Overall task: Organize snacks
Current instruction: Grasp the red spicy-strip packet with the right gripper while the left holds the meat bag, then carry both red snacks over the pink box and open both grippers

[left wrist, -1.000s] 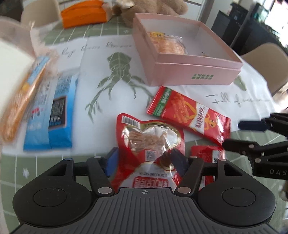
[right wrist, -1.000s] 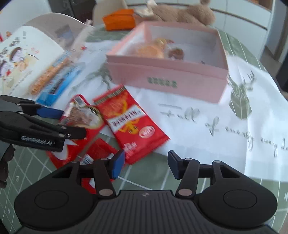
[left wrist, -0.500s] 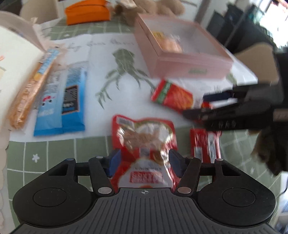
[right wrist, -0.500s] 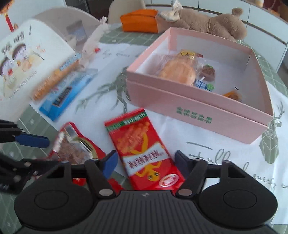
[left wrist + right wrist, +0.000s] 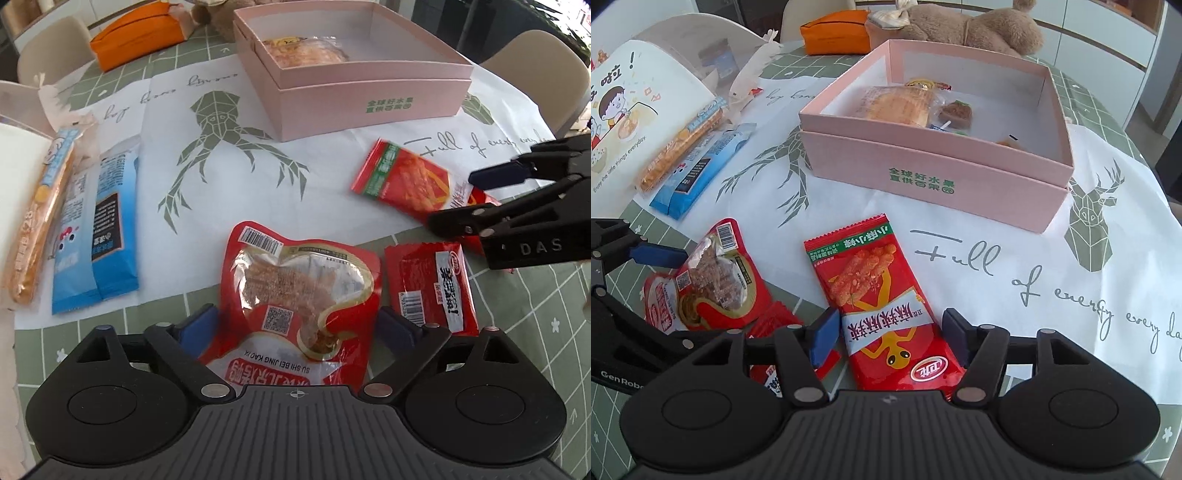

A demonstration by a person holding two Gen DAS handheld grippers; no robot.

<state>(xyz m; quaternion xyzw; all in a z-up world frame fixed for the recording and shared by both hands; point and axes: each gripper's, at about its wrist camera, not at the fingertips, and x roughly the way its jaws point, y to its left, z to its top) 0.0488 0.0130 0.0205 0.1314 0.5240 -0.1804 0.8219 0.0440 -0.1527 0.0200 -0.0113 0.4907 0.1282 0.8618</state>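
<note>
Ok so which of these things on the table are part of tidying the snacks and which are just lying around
Part of the job:
pink box
windowed red pouch, between the left gripper fingers
red stick-snack pack, between the right gripper fingers
small red packet
blue packs
orange biscuit pack

Just lying about:
plush toy
orange pouch

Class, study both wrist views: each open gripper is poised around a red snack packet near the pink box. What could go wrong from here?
1. The left gripper straddles the windowed meat pouch; the small red packet lies alongside and may get nudged.
2. The right gripper may only pinch the flat red chip packet, letting it slip before reaching the pink box.
</note>
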